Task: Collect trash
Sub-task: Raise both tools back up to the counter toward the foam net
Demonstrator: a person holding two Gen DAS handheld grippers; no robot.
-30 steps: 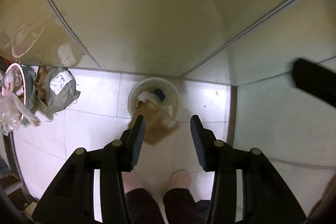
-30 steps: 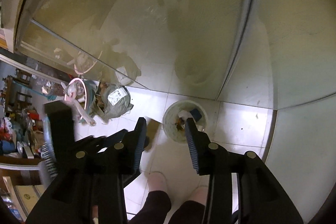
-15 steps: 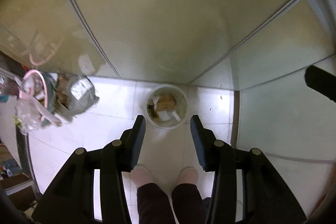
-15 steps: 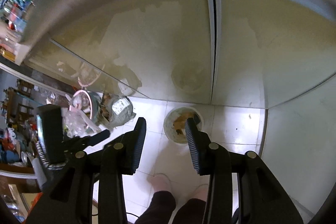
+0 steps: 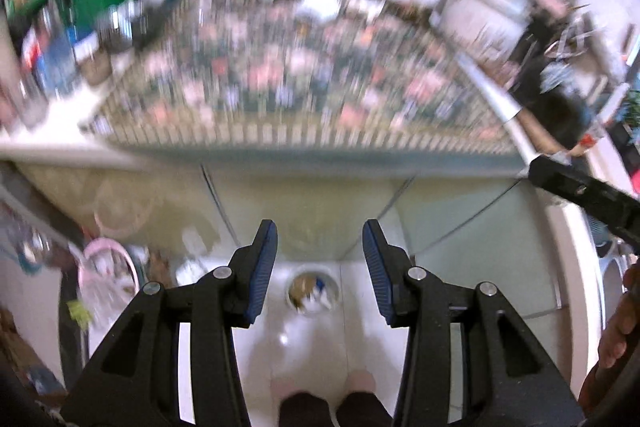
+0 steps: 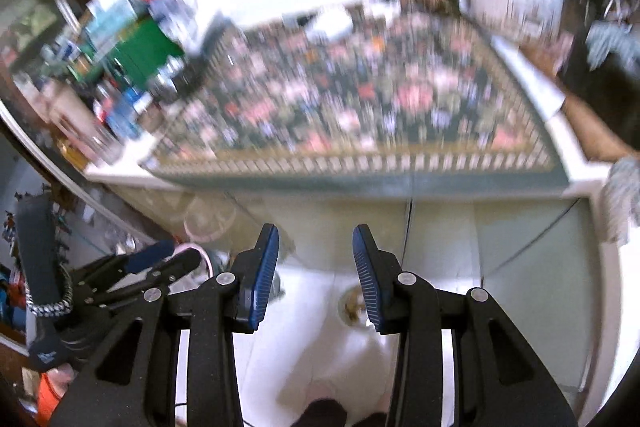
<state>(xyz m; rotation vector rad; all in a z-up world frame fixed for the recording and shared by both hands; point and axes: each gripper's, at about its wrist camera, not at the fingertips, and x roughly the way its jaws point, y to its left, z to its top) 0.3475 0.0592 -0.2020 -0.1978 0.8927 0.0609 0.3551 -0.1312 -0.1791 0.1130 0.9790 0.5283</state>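
Note:
A round white trash bin (image 5: pixel 313 291) with brown and white trash in it stands on the white tiled floor far below. In the right wrist view the bin (image 6: pixel 352 305) shows partly behind a finger. My left gripper (image 5: pixel 319 233) is open and empty, high above the bin. My right gripper (image 6: pixel 315 235) is open and empty too. The left gripper (image 6: pixel 152 267) shows at the left of the right wrist view. Both views are blurred in their upper half.
A table with a flowered cloth (image 5: pixel 288 79) (image 6: pixel 352 99) fills the upper half, with boxes and bottles (image 6: pixel 120 59) at its left. Bagged clutter and a pink hoop (image 5: pixel 108 271) lie on the floor at the left. My feet (image 5: pixel 320 387) stand below the bin.
Both grippers have risen and tilted up, so the bin looks smaller and the table top has come into view. Both stay open and empty.

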